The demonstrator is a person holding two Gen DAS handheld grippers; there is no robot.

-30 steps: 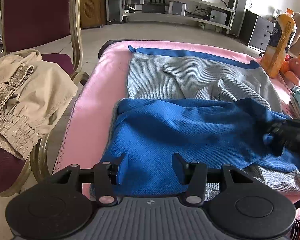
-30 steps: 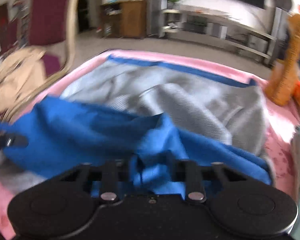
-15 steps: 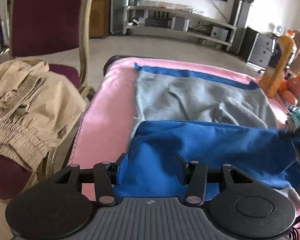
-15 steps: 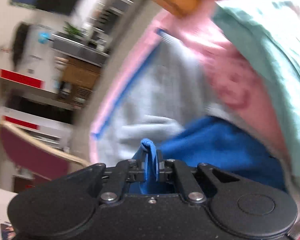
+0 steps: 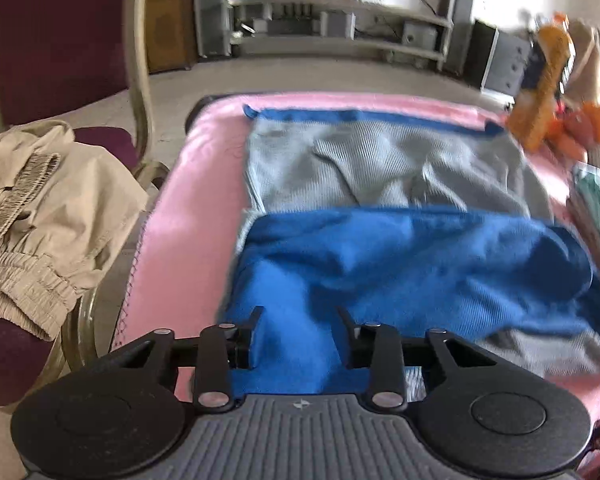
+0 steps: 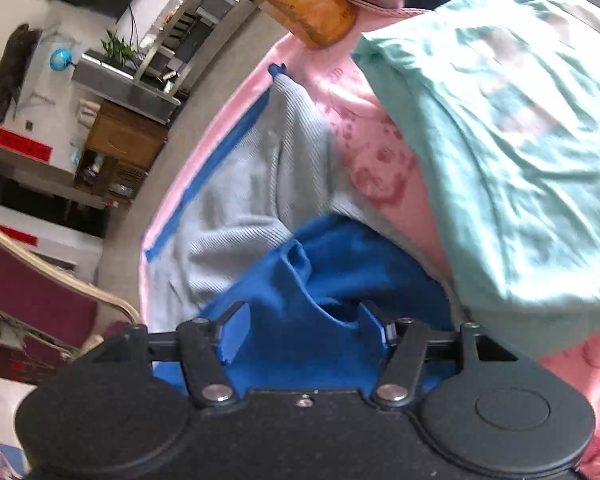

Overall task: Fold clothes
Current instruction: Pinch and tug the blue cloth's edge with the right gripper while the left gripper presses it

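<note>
Spreading wide over blue cloth, both sets of fingers stand apart and clamp nothing. Left gripper (image 5: 298, 336) hovering low at the near left edge of the blue-and-grey garment (image 5: 400, 256), blue fabric lying between its open fingers (image 5: 254, 336). Right gripper (image 6: 300, 332) tilted hard at the garment's right side, a raised blue ridge sitting between its fingers (image 6: 236, 332), not pinched.

Garment spread across the pink blanket (image 5: 180, 216) on the worktop: near half turned up so the blue face lies over the grey ribbed face, fold edge running roughly straight across the middle, a blue band showing along the far edge.

Judged as a fold just laid, or about to be gripped again; either fits. For doing it well: keeping the fold edge straight, pressing out the bulge at the right, checking the near grey corner is not left sticking out, lifting away without dragging cloth.

Around it: mint-green cloth (image 6: 500, 140) just beside on the right, orange bottle (image 5: 540, 80) and fruit at the far right corner, beige trousers (image 5: 40, 208) heaped on the maroon chair (image 5: 60, 40) to the left.
</note>
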